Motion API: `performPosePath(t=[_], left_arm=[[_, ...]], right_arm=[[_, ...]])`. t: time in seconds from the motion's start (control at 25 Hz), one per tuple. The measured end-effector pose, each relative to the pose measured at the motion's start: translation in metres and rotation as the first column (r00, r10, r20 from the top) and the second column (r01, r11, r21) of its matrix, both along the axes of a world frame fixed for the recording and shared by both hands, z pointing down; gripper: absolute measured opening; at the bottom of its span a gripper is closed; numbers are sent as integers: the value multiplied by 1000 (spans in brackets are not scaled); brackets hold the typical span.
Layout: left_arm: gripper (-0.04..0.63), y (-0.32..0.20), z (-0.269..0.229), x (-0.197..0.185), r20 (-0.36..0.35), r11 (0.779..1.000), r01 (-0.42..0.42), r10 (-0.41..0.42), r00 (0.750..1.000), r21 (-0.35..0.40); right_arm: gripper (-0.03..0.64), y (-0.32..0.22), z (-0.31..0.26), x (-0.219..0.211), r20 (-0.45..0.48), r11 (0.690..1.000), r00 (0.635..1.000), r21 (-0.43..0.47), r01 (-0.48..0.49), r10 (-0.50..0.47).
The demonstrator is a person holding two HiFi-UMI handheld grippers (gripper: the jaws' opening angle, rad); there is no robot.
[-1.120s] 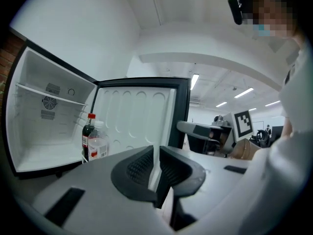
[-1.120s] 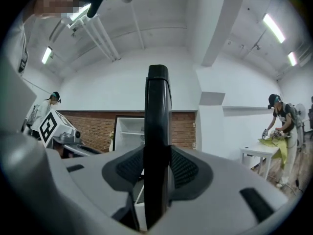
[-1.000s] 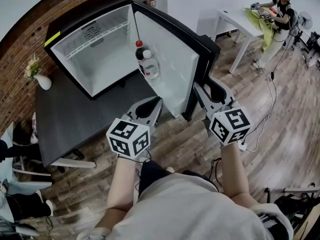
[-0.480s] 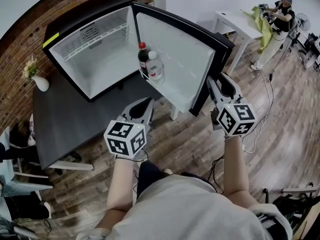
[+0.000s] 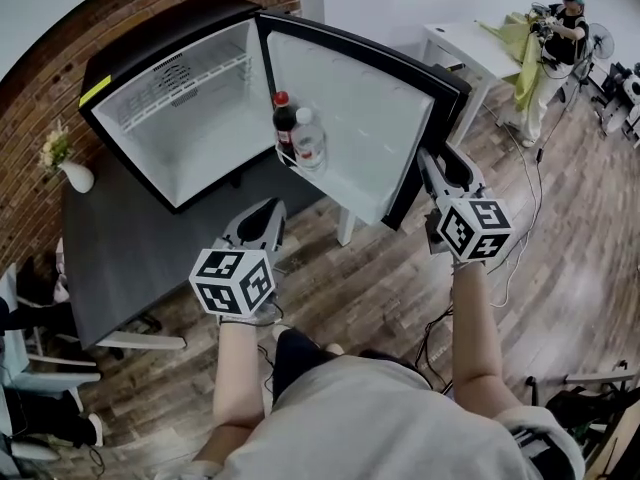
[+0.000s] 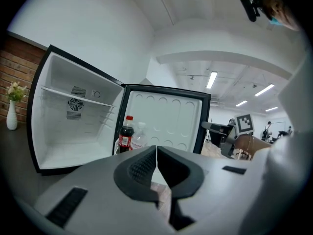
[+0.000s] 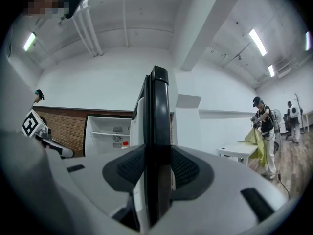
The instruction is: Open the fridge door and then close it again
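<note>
Fridge (image 5: 170,108) space is seen empty at the back of the dark table (image 5: 130,238). The left gripper (image 5: 265,208), jaws pressed together on nothing, is held idle off the table's front edge, presumably kept clear. The fridge door (image 5: 350,118), swung wide with two bottles (image 5: 297,133) racked inside, is clamped at its free edge by the right gripper (image 5: 432,158), evidently to steer it.

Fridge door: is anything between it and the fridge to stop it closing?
Nothing stands in the fridge opening. The right tongs grip the door by its edge; the shut left tongs hover before the opening, possibly in the door's sweep.
</note>
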State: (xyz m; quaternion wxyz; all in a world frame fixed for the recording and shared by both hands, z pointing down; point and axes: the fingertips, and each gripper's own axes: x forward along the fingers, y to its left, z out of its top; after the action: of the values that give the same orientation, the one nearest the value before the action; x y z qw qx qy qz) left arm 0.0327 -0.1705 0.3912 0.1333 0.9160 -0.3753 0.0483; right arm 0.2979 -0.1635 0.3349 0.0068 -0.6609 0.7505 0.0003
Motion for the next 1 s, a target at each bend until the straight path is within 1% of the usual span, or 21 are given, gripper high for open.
performPosePath(t=[0.24, 0.72, 1.0], left_arm=[[11, -4, 3, 1, -1, 1000, 7, -7, 1000, -12], [11, -3, 13, 8, 34, 999, -33, 34, 999, -18], [11, -3, 11, 3, 27, 999, -28, 29, 999, -23]], right_arm=[[141, -4, -1, 9, 4, 1000, 1000, -3, 0, 0], [141, -9, 3, 16, 23, 1000, 1000, 2, 2, -2], [143, -9, 2, 17, 29, 1000, 1000, -1, 5, -5]])
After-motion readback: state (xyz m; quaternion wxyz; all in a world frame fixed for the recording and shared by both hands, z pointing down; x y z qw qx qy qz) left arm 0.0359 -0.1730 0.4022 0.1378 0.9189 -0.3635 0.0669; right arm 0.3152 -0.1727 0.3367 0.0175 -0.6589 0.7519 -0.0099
